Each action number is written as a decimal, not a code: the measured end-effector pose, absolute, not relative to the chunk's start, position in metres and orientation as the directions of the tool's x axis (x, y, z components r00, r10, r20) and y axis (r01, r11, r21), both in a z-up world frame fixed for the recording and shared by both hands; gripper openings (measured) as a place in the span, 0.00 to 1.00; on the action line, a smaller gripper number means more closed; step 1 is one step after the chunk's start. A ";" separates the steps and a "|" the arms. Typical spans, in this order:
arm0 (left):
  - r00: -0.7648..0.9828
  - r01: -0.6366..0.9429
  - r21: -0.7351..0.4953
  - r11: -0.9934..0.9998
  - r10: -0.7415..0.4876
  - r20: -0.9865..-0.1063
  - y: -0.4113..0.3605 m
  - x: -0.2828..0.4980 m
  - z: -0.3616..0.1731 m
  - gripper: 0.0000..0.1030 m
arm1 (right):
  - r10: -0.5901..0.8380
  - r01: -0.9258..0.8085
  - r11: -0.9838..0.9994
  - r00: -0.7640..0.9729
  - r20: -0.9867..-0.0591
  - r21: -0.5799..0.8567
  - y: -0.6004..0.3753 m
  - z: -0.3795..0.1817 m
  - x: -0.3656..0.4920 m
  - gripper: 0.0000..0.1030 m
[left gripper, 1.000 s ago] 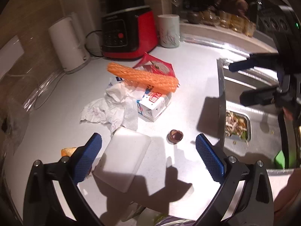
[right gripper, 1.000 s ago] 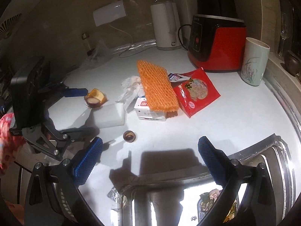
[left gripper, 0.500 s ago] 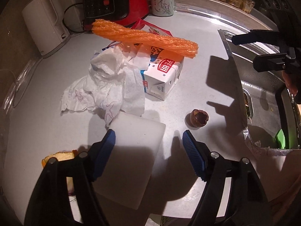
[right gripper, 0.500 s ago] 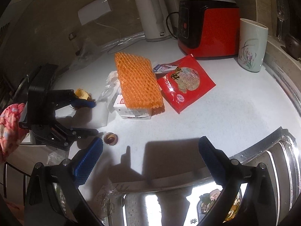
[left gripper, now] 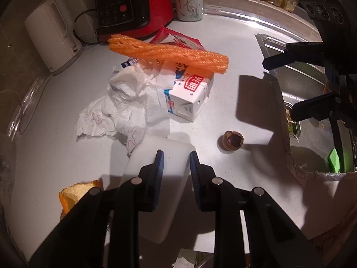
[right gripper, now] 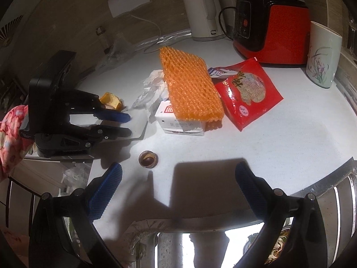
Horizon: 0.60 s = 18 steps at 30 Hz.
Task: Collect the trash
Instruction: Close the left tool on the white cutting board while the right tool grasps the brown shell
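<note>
A flat white foam tray [left gripper: 169,185] lies on the white counter near its front edge. My left gripper [left gripper: 176,158] is nearly shut, its blue pads over the tray's far end; in the right wrist view [right gripper: 127,124] the fingers straddle the tray [right gripper: 139,122], so it looks gripped. Beyond lie crumpled tissue [left gripper: 127,109], a milk carton [left gripper: 189,96], orange foam net [left gripper: 169,53], a red snack bag [right gripper: 247,91], a brown nutshell [left gripper: 231,139] and orange peel [left gripper: 73,194]. My right gripper [right gripper: 178,189] is open and empty, above the counter by the nutshell [right gripper: 148,158].
A white kettle [left gripper: 51,33], a red-and-black cooker [left gripper: 133,6] and a painted cup [left gripper: 188,0] stand at the back. The steel sink [left gripper: 312,116] with a food-scrap strainer is at the right. The counter edge is close behind the left gripper.
My left gripper has moved forward and down over the white tray and its jaws have closed from wide open to a narrow gap. My right gripper has drifted slightly, still open.
</note>
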State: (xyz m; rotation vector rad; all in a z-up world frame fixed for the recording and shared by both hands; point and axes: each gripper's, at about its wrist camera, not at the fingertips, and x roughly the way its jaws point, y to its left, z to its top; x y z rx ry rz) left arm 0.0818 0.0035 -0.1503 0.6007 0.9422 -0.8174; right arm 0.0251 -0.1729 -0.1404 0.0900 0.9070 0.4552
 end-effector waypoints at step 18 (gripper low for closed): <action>0.322 0.862 0.161 0.481 -0.274 -0.906 0.006 0.100 -0.168 0.81 | 0.468 -0.354 0.877 0.479 -0.743 0.324 -0.169 -0.164 0.027 0.97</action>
